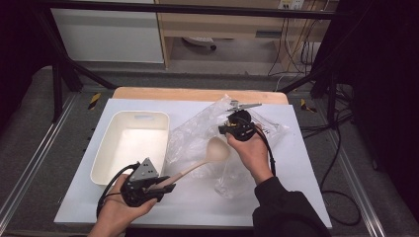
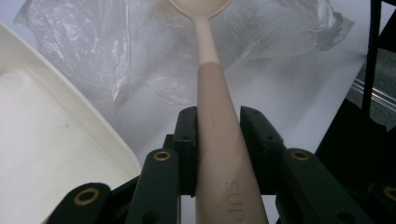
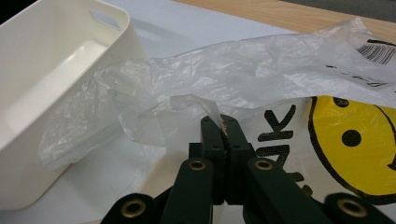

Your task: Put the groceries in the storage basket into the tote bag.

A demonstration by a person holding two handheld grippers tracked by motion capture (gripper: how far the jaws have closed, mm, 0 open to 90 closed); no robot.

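Cream spoon, white bin, clear yellow-printed bag.

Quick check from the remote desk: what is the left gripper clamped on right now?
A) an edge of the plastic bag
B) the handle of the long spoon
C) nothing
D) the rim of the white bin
B: the left gripper has its jaws pressed on both sides of the spoon handle, bowl end toward the plastic bag.

1. Spoon: beige, long-handled, with a paler round bowl lodged in the mouth of the bag; the handle is slanted toward the near left.
2. Plastic bag: clear, crumpled, printed with a barcode and yellow face, spread beside the white tub.
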